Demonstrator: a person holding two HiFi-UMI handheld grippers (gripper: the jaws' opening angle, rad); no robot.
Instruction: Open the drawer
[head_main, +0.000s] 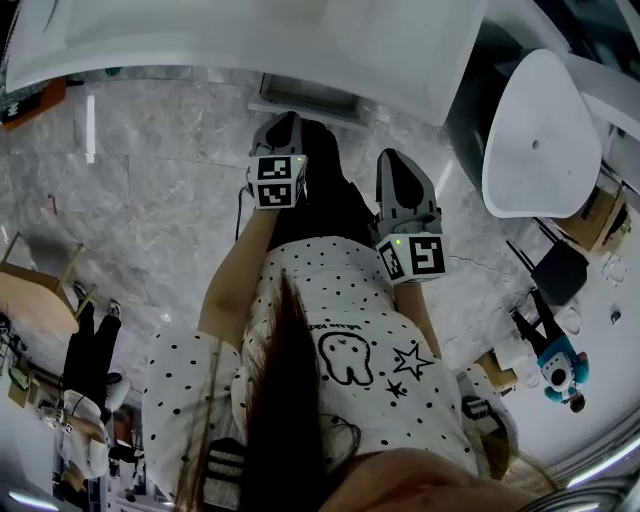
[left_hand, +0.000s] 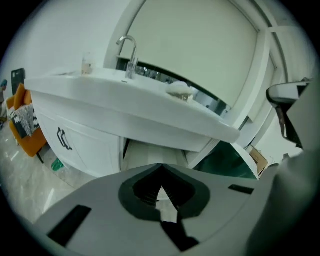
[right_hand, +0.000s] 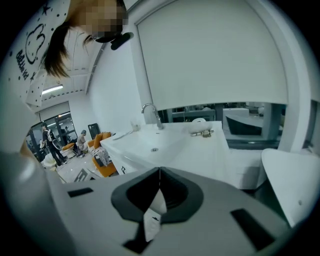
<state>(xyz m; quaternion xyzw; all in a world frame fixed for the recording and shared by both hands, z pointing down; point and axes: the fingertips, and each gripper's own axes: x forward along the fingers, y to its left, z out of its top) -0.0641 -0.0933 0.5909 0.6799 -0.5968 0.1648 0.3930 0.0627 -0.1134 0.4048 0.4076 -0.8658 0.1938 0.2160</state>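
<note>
Holding both tools out ahead, the person in the white polka-dot shirt (head_main: 340, 300) stands on a grey marble floor (head_main: 150, 210) facing a white vanity counter (left_hand: 125, 102) with a curved chrome tap (left_hand: 127, 50).

Left gripper (left_hand: 161, 166): jaws brought fully together, tips meeting, nothing between them. It is clear of the furniture and angled down toward the cabinet.

Right gripper (right_hand: 159, 171): jaws likewise closed tip to tip and empty — only the white counter shows beyond them. In the head view it sits just right of the left gripper, the two side by side and apart.

Flat white drawer front (left_hand: 150, 152): located under the counter's near edge, just right of a white cabinet door with a dark handle (left_hand: 62, 139). It appears to stand out from the cabinet face, with a dark gap along its left edge. Neither tool touches it.

An orange chair (left_hand: 25, 127) stands far left.
</note>
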